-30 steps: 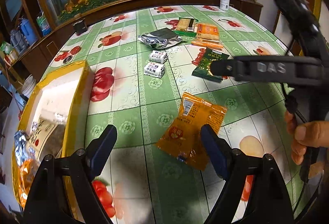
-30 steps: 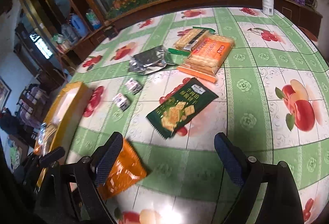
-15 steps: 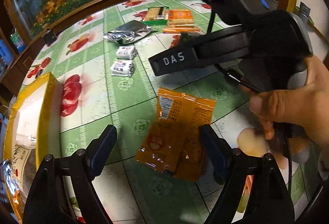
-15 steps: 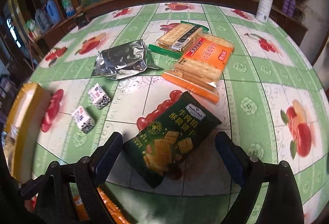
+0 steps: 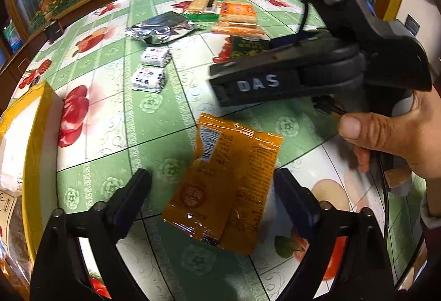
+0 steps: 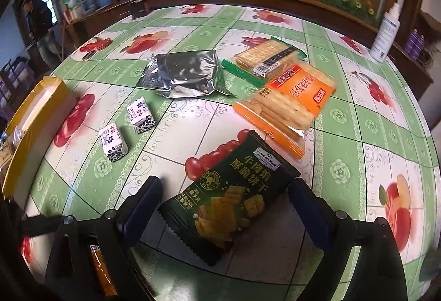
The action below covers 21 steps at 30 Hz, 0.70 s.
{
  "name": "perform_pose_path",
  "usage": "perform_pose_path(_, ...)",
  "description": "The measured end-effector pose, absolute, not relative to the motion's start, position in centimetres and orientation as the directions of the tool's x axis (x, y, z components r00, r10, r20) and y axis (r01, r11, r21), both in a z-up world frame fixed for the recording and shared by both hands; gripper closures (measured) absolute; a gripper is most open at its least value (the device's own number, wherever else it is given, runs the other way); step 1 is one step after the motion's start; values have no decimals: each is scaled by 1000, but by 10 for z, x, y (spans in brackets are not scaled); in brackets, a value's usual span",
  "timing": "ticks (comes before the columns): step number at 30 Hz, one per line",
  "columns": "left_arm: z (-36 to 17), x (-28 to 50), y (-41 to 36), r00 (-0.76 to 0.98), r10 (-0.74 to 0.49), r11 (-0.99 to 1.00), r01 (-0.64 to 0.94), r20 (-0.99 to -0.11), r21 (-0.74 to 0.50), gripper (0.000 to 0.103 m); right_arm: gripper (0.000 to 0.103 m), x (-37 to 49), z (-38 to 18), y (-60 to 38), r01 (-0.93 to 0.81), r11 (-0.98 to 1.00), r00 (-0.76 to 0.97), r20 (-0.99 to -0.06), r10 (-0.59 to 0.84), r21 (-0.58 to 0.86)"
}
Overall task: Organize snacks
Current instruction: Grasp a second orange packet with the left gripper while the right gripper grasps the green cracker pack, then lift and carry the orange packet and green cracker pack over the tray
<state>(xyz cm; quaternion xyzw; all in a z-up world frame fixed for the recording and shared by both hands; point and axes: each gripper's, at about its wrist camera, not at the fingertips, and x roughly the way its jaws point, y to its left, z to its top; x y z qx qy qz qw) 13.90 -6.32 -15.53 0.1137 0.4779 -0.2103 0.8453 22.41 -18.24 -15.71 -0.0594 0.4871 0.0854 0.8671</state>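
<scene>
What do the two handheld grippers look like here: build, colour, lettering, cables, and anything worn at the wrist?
Both the left gripper and right gripper are matte black, with two jaws faced in dark blue pads and silver pivot screws. Seen from the left, the right one carries white "DAS" lettering and a thin black cable. A light cuff shows at the wrist.

The right gripper [image 5: 289,80] bears "DAS" in pale raised letters on its side. The dark green cracker packet [image 6: 230,197] carries a white "Member's Mark" badge above large gold Chinese characters. Behind that packet, print on the orange biscuit pack [image 6: 289,105] is too blurred to read.
</scene>
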Motion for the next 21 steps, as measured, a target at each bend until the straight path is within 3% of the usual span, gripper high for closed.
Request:
perform_pose_path(1, -154, 138, -61, 463, -245, 890, 455, -852, -9, 26, 20, 222, -155, -185, -211, 977, 518, -850, 92, -22)
perform_pose_path(2, -153, 138, -59, 469, -246, 893, 449, -848, -11, 40, 36, 221, -153, -188, -208, 978, 525, -846, 90, -25)
perform_pose_path(4, -151, 138, -55, 472, -242, 900, 436, -848, -14, 48, 58, 219, -149, -196, -204, 979, 529, -844, 86, -28)
perform_pose_path(12, -150, 130, -46, 489, -234, 925, 378, -840, -38, 59, 57, 196, -149, -215, -223, 975, 526, -841, 126, 6)
perform_pose_path(21, -145, 122, -13, 499, -288, 950, 259, -818, -176, 68, 58, 147, -130, -231, -219, 968, 551, -803, 226, 122)
